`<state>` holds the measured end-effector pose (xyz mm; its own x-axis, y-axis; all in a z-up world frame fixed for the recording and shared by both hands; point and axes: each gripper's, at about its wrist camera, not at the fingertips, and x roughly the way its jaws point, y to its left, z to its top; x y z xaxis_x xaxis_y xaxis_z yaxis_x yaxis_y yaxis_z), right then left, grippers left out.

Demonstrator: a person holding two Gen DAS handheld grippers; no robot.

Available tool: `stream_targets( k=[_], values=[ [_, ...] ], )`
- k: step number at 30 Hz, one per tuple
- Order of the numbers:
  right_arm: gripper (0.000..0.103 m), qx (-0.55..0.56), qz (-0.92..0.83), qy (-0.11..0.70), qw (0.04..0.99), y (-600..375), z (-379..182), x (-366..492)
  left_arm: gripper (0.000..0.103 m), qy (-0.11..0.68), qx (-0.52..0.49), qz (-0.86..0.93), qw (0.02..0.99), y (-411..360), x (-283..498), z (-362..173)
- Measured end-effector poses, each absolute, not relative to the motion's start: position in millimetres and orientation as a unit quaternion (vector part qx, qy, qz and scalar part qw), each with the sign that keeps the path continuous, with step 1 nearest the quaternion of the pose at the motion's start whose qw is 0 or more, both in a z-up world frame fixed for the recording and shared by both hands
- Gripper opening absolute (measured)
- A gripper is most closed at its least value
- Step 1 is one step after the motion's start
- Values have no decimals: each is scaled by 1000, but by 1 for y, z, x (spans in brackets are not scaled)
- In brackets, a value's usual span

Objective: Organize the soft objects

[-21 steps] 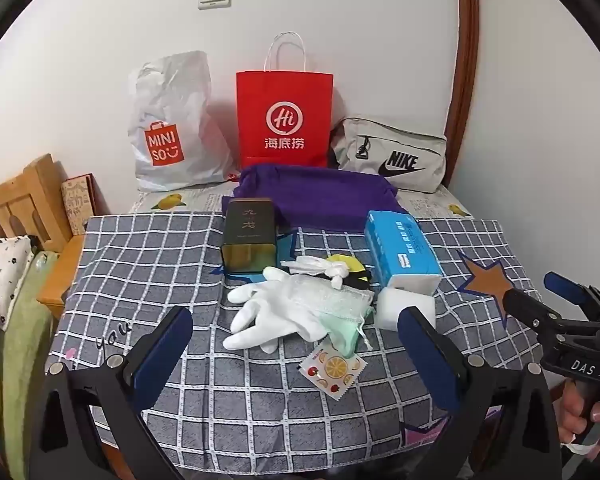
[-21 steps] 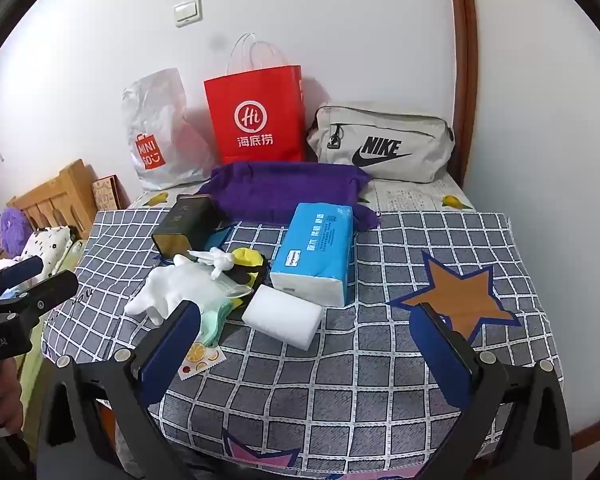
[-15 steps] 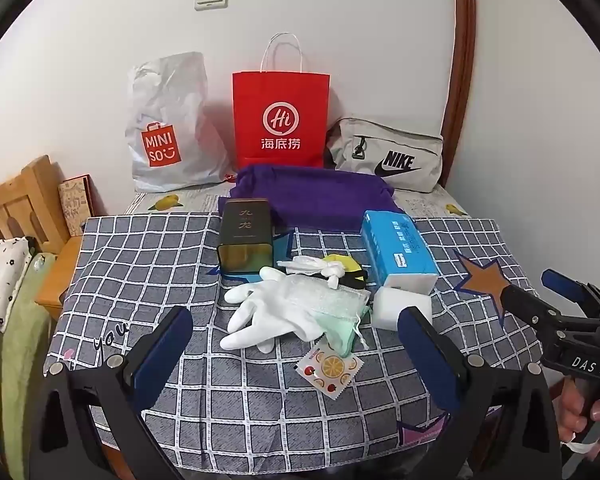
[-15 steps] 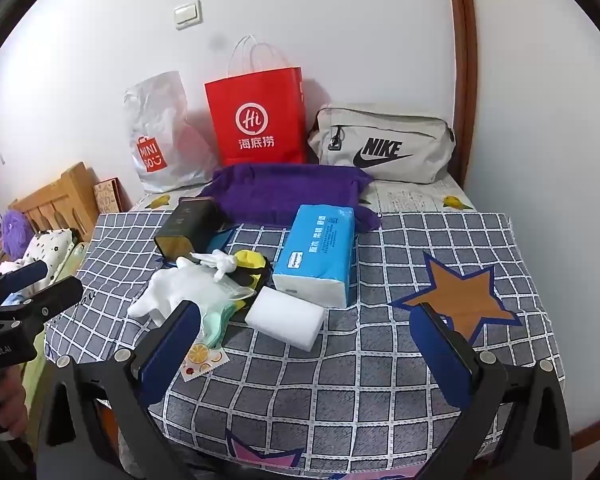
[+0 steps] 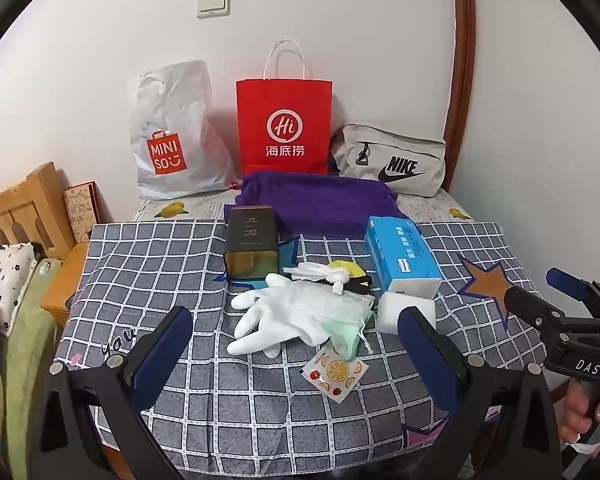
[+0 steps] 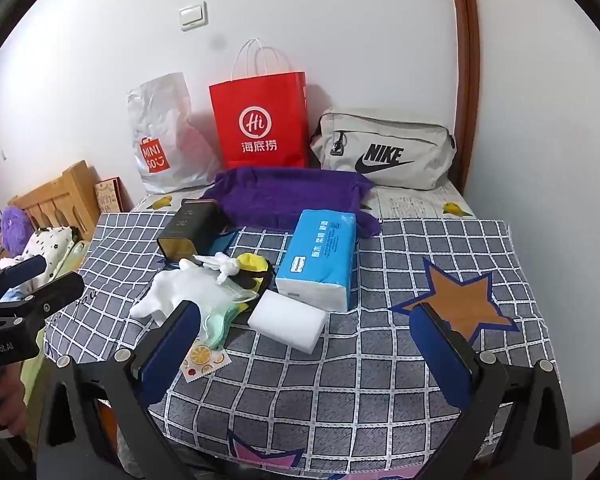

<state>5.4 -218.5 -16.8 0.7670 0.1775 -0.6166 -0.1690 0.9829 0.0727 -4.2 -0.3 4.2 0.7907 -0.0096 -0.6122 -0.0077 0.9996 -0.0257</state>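
A pile of soft things lies mid-table on the checked cloth (image 5: 148, 264): a white glove (image 5: 276, 316) (image 6: 176, 292), a green face mask (image 5: 346, 334) (image 6: 216, 320), a white sponge block (image 5: 406, 308) (image 6: 288, 320), a blue tissue pack (image 5: 400, 254) (image 6: 320, 256), a yellow and black item (image 5: 350, 272) (image 6: 254, 266) and a purple cloth (image 5: 320, 200) (image 6: 288, 196) behind. My left gripper (image 5: 296, 344) is open and empty, just short of the glove. My right gripper (image 6: 306, 340) is open and empty, near the sponge.
A dark tin (image 5: 252, 240) (image 6: 188, 228) stands by the pile; a fruit-print sachet (image 5: 334, 370) lies in front. A Miniso bag (image 5: 172, 132), a red paper bag (image 5: 284, 120) and a Nike pouch (image 5: 392, 160) line the wall. A wooden headboard (image 5: 20, 208) is at left.
Both grippers have shifted slightly, so the view of the table has drifted a little. Nothing on the table has moved; both stay open.
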Motion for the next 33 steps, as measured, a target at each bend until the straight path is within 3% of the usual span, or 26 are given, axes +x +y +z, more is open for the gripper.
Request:
stream_targets(
  k=[33],
  values=[
    [103,6,95,320,943,-214,-7,0,103,319,-11,-1,948,-2,-6,11]
  ],
)
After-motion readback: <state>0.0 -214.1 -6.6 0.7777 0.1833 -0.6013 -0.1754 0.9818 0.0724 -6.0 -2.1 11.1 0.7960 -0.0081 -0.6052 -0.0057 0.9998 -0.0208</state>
